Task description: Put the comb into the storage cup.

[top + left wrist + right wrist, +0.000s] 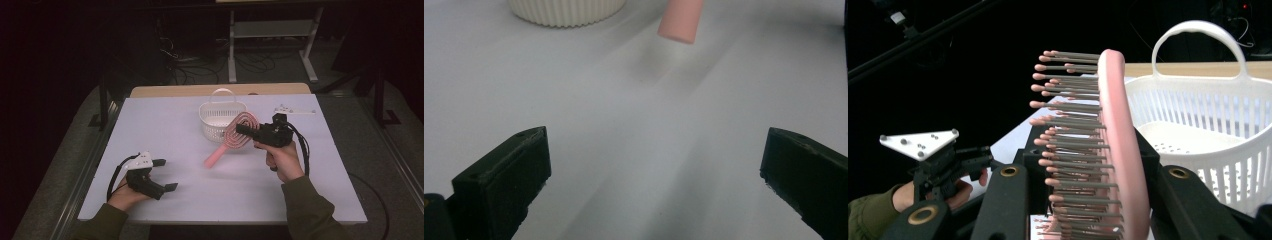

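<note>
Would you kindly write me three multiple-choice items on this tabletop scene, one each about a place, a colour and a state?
1. Where does the white basket stand?
A. On the table's far middle part
B. At the table's near left corner
C. On the floor

2. What colour is the hairbrush?
A. Blue
B. Pink
C. Green

3. How do the jaws of the left gripper stand?
A. Closed on the basket
B. Closed on the hairbrush
C. Open, with nothing between them

Answers: 1 A, the high view shows it toward the far edge; 2 B, handle and head are pink; 3 C, the left gripper view shows bare table between wide-apart jaws.
</note>
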The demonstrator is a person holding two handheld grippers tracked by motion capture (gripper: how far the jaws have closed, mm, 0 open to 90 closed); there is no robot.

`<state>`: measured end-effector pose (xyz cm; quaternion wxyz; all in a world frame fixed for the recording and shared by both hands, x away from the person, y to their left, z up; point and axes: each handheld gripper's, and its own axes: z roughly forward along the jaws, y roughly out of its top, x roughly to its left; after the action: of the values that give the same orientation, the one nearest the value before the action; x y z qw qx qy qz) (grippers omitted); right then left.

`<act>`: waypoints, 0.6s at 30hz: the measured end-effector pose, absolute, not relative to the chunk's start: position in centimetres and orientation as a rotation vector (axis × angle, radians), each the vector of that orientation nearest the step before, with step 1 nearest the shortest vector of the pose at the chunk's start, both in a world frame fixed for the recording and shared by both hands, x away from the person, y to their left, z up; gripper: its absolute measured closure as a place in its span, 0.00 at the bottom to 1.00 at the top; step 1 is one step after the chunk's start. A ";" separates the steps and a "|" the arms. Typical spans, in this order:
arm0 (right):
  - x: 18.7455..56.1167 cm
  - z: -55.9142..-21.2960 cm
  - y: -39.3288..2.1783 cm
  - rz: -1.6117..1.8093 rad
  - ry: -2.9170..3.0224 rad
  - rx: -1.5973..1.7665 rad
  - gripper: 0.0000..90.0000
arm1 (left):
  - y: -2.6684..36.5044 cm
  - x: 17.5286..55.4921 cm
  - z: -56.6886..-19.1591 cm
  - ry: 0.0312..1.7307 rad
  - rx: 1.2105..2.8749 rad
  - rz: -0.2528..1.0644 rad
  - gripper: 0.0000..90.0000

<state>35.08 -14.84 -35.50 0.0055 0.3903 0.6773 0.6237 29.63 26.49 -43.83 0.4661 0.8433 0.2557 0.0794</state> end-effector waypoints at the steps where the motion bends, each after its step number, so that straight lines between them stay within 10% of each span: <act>1: 35.2 -35.4 -14.9 1.957 2.114 1.221 0.70 | 26.5 29.6 -43.8 0.629 2.073 0.191 0.00; 18: 36.0 -33.3 -15.3 1.988 2.053 1.201 0.70 | 26.4 29.5 -43.7 0.616 2.098 0.224 0.00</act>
<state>35.96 -15.29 -33.25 0.0207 0.3874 0.6622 0.6410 29.47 26.42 -43.68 0.4546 0.8501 0.2498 0.0910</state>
